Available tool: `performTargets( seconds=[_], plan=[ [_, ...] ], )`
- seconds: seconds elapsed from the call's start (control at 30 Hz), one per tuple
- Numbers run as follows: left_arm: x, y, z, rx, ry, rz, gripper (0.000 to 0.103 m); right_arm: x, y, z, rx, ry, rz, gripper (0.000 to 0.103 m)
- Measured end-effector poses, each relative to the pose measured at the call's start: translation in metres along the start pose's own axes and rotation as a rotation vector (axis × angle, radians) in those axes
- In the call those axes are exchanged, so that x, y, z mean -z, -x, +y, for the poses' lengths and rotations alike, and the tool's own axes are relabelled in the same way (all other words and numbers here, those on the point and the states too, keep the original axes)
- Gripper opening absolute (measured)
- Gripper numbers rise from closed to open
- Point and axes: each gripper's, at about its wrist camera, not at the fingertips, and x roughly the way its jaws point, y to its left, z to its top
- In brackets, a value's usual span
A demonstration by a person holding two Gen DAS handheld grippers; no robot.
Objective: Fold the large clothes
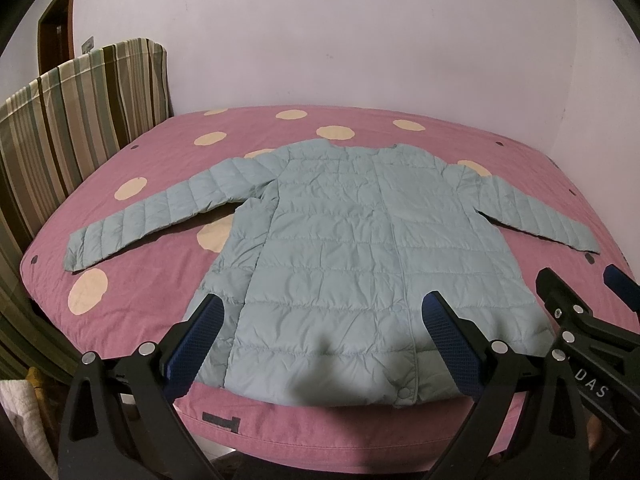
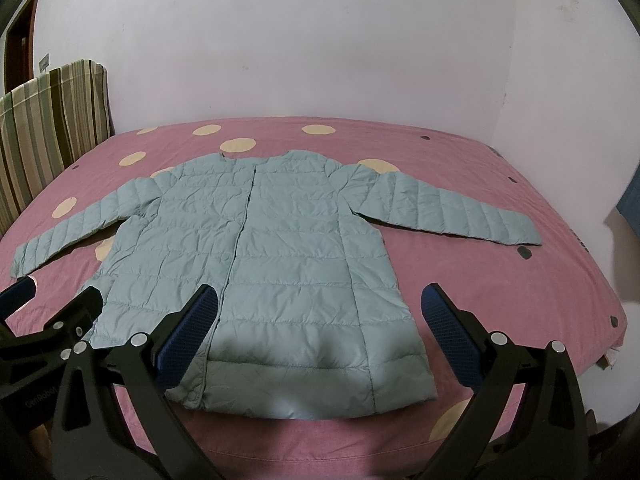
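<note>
Nearest us, our black left claw [image 1: 322, 344] with blue pads gapes wide over the hem; our right claw [image 2: 318, 332] is likewise released at three o'clock. The pale blue quilted jacket [image 1: 360, 248] lies flat, sleeves spread, on the pink cream-dotted bed [image 1: 168, 304].

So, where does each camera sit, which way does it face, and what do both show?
Left wrist: on the left hand-held gripper, near the bed's foot, facing the jacket and far wall; its own open fingers show, with the right hand-held gripper at the right edge.
Right wrist: on the right hand-held gripper, same direction; its open fingers show, the left one at the left edge.
Shared: the jacket lying flat on the pink bedsheet, and the striped cushion.
</note>
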Motion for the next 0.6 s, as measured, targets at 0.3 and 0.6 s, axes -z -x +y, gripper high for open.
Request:
performTargets(
  seconds=[0.3,0.6],
  plan=[
    [-0.0007,0.0000,0.0001,0.001,0.000,0.003,0.099,0.0001,-0.0005,0.0002,0.000,0.001,0.001,0.101],
    [-0.0008,-0.0003,0.0001,0.001,0.000,0.003,0.099,0.0003,-0.0009,0.0003,0.001,0.001,0.001,0.101]
  ],
)
